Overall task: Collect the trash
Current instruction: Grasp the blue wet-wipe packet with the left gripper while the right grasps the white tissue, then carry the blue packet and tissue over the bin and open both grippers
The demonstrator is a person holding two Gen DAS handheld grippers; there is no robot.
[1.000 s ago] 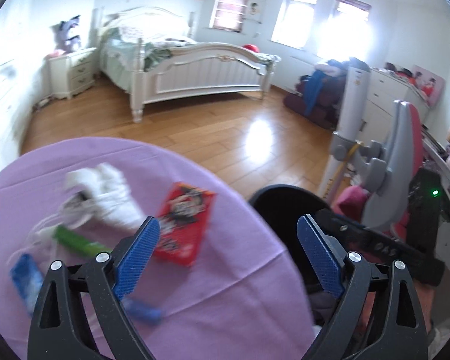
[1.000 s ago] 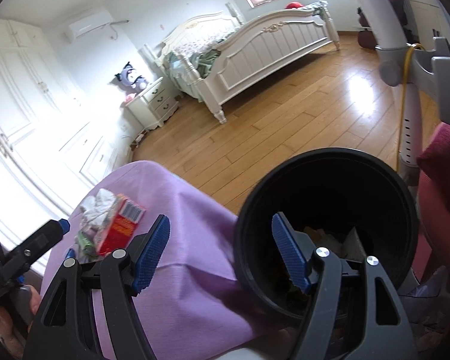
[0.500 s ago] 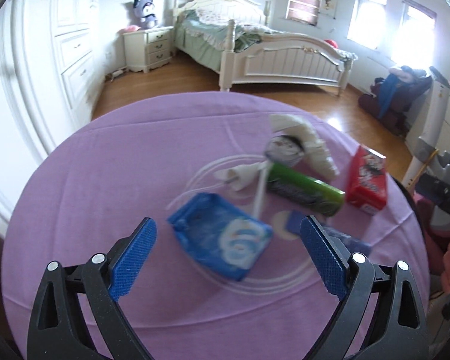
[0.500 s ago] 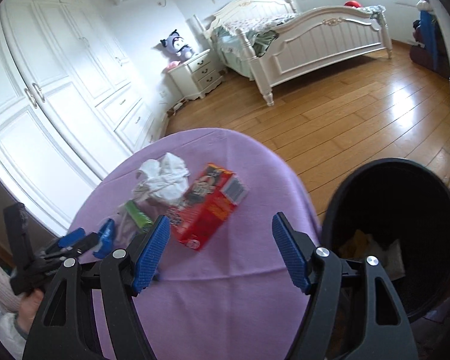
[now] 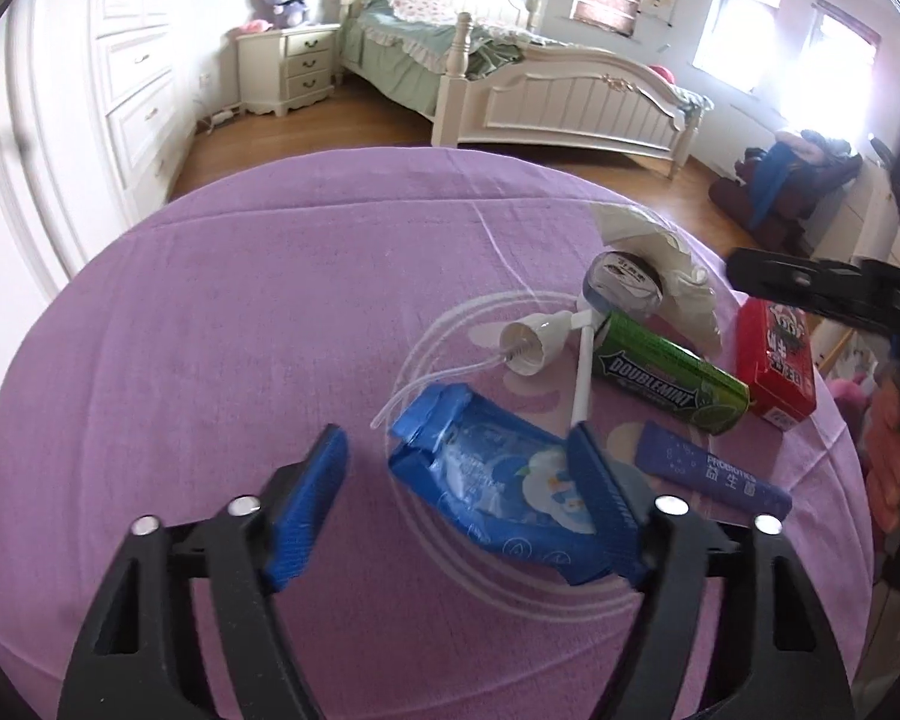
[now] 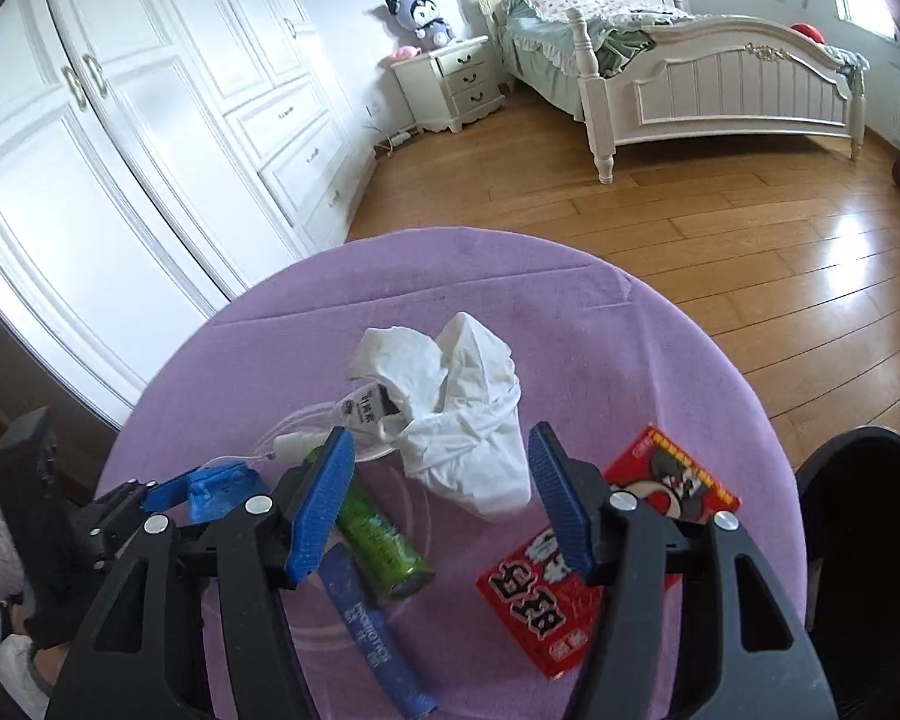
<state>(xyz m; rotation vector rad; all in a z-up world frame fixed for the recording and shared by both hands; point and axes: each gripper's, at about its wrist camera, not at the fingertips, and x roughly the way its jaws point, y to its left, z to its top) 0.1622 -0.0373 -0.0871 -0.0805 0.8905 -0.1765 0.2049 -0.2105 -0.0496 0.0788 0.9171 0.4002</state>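
On the round surface [image 5: 222,324] draped in purple cloth, the litter lay gathered toward one side. The left tongs [image 5: 462,474] hung low over a crumpled blue wrapper [image 5: 498,492], their jaws closing with the wrapper between them; the right-hand pad overlapped its edge, the other stood apart, so the grasp was not yet made. Just beyond the wrapper lay a white pump nozzle [image 5: 537,339] with its thin tube, a green Doublemint pack [image 5: 669,375], a small round lid [image 5: 624,282], a purple sachet [image 5: 711,474] and a red box [image 5: 777,360]. The right tongs [image 6: 438,501] hovered over a crumpled white tissue [image 6: 456,414], their jaws also closing, the tissue's lower end lying in the gap between the pads, untouched as far as I could see. At the surface's edge on that side stood a black bin [image 6: 864,546]. Behind all this were a white bed [image 6: 720,78], a nightstand [image 6: 456,81] and white wardrobe doors [image 6: 120,138].
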